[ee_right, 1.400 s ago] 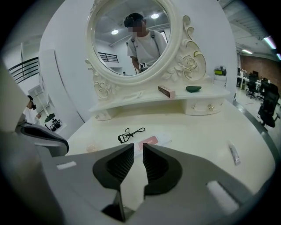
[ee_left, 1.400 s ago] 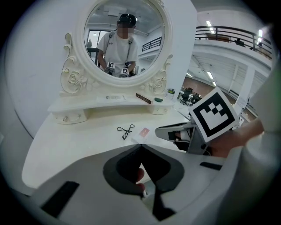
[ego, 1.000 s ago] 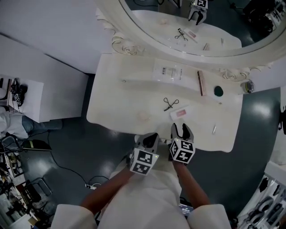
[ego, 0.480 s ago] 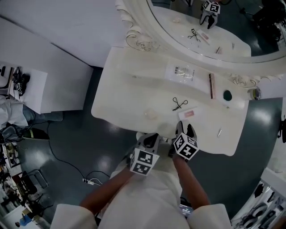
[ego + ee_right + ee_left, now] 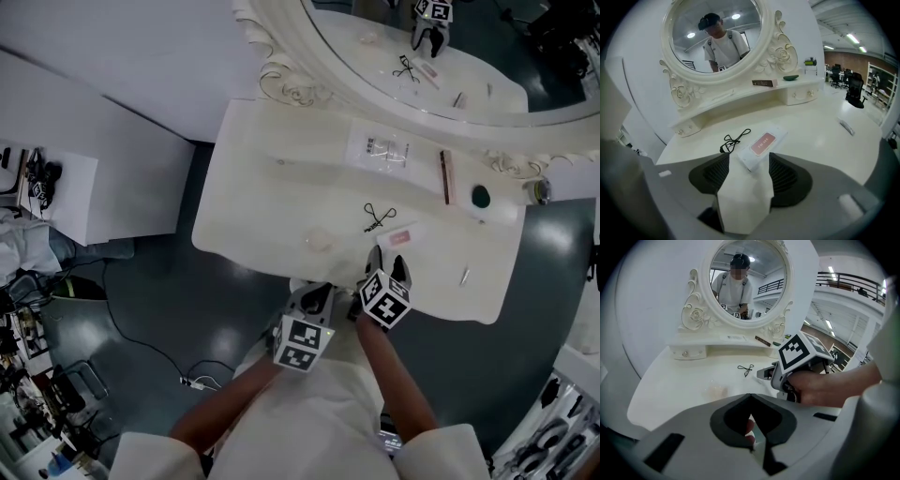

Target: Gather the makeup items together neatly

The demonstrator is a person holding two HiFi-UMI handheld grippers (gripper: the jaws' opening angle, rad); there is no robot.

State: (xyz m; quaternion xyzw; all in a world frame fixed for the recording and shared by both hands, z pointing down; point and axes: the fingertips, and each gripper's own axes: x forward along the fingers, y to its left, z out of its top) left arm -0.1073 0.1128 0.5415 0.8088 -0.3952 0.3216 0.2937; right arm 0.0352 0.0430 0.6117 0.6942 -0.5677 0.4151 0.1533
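Right tongs (image 5: 749, 158), just opening wide, grip nothing; pink-labelled packet (image 5: 761, 142) lies between their tips.

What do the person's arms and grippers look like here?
The left gripper and right gripper are pale grey shells with dark fingers. Each is topped by a cube of black-and-white square markers. The person wears a white short-sleeved top. No cables show.
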